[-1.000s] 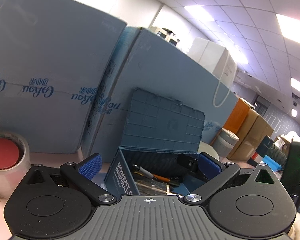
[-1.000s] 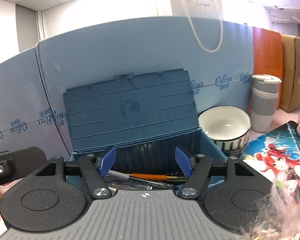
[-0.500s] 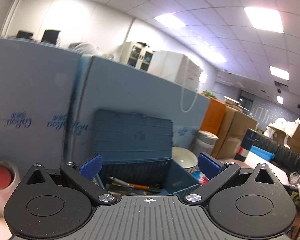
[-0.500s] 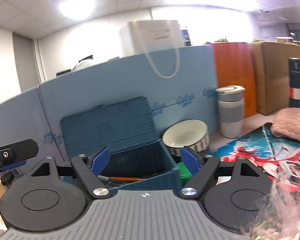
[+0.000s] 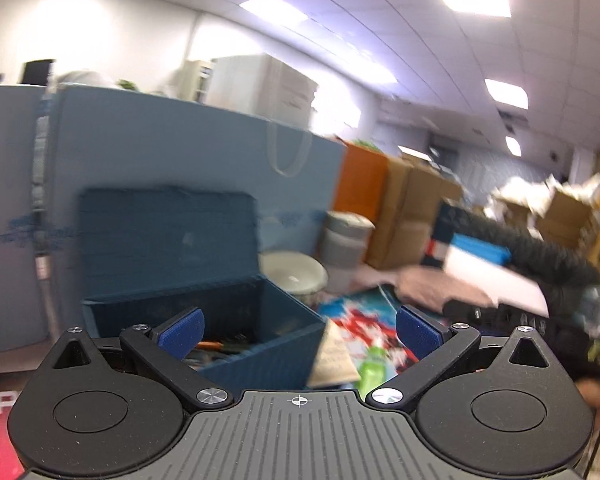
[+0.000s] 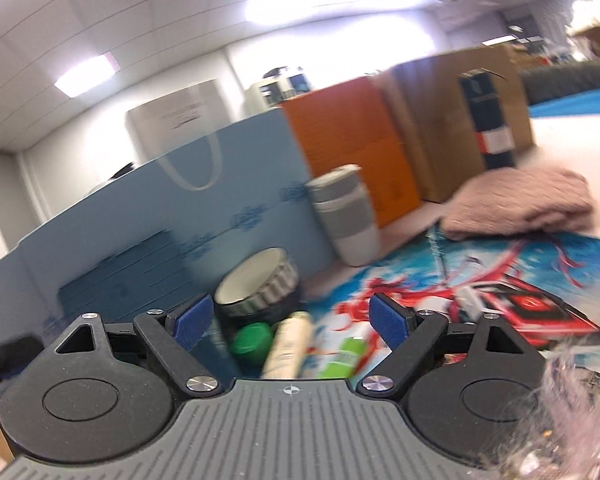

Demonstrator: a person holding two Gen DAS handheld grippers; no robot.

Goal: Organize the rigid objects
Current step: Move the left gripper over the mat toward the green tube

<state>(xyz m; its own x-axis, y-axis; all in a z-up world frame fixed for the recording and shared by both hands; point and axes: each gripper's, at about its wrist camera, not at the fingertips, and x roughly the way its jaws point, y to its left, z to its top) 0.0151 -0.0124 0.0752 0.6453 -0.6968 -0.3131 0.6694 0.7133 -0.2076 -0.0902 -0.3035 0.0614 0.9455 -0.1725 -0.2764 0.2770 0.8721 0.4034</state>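
Blue plastic lidded box (image 5: 204,312) lid upright | cream tube bottle (image 6: 286,344) lying pointing away | left gripper (image 5: 298,328), right gripper (image 6: 286,322) both spread, empty

Both the left gripper (image 5: 298,328) and right gripper (image 6: 290,318) show black linkage arms, silver pivot screws, blue ribbed fingertip pads (image 5: 180,327) and grey ridged housings.

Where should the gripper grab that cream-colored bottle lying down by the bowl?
Probably across the middle of the cream bottle, coming down from above. It lies on its side, long and round, so the right gripper, already open, can close across its narrow width.
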